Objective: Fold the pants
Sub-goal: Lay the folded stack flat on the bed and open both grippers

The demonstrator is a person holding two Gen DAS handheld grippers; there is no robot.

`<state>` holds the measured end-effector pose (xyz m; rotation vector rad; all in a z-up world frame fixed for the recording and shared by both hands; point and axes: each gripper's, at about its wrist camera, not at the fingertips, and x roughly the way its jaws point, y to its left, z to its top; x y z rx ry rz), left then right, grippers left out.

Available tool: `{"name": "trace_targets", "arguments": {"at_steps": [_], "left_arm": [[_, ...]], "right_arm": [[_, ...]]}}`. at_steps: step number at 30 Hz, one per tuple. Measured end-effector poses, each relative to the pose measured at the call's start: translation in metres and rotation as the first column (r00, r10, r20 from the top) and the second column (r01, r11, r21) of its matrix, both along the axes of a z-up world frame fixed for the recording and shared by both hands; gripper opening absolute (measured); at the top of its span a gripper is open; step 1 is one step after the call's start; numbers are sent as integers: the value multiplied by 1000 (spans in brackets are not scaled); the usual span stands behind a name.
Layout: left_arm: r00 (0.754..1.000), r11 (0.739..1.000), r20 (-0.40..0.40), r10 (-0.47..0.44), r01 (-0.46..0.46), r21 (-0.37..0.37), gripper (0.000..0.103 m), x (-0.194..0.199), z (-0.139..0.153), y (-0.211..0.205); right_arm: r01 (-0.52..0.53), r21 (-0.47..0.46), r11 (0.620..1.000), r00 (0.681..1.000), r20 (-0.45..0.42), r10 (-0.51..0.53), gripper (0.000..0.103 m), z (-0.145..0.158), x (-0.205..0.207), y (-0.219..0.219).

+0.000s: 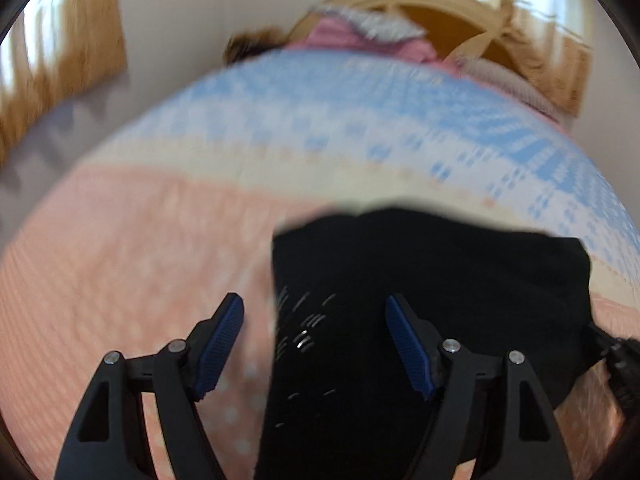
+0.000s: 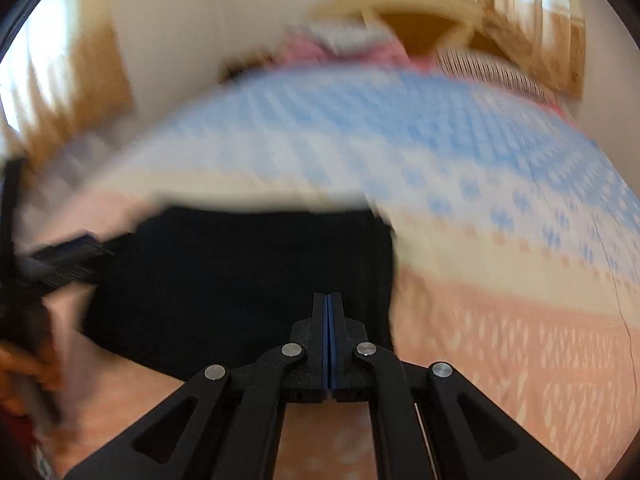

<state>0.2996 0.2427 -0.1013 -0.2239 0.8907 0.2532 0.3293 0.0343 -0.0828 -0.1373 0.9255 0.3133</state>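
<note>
The black pants [image 1: 432, 304] lie folded into a compact block on a pink, cream and blue bedspread [image 1: 132, 248]. My left gripper [image 1: 316, 320] is open above the block's left edge, with one blue pad over the bedspread and the other over the pants. In the right wrist view the pants [image 2: 240, 280] lie just ahead of my right gripper [image 2: 328, 312], whose blue pads are pressed together with nothing visible between them. The left gripper shows blurred at that view's left edge [image 2: 60, 256].
The bed has a wooden headboard [image 1: 416, 4] at the far end, with a pink and grey bundle of cloth [image 1: 360, 36] and a striped pillow [image 2: 492, 72] before it. Orange curtains [image 1: 68, 56] hang at the left. Both views are motion-blurred.
</note>
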Motion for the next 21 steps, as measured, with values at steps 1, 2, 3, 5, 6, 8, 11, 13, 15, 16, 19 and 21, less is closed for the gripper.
{"name": "trace_targets", "arguments": {"at_steps": [1,2,3,5,6,8,11,13,15,16,19,21], "left_arm": [[1000,999,-4,13,-13,-40,77,-2,-12,1],[999,998,7,35,-34,-53,77,-6,-17,1],[999,998,19,46,-45,-47,79,-7,-18,0],[999,999,-3,51,-51,-18,82,-4,-14,-4],[998,998,-15,61,-61,-7,89,-2,-15,-4],[994,995,-47,100,-100,6,103,3,-17,0],[995,996,-67,75,-78,-48,103,0,-16,9],[996,998,-60,59,-60,-14,103,-12,-5,6],[999,997,-14,44,-43,65,103,-30,7,-6],[1000,994,2,28,-28,103,103,-37,12,-13],[999,986,41,-15,8,165,103,-63,26,-33],[997,981,72,-42,28,191,103,-78,35,-44]], "right_arm": [[-6,-12,1000,1000,-13,6,1,-12,4,-3],[-25,1,1000,998,55,25,1,-15,3,-7],[-24,15,1000,998,50,23,1,-16,5,-10],[-7,40,999,999,36,5,1,-16,9,-13],[-8,31,999,999,43,7,1,-17,10,-11],[-12,-7,1000,998,67,13,1,-18,9,-4],[-16,-34,999,997,77,18,1,-15,5,-4],[-20,-31,999,998,61,22,1,-7,-2,-3],[4,31,999,999,39,-5,1,6,-16,-13],[18,61,998,999,29,-20,1,9,-20,-16],[79,205,976,996,-49,-70,2,18,-40,-30],[105,250,963,992,-90,-85,2,19,-54,-33]]}}
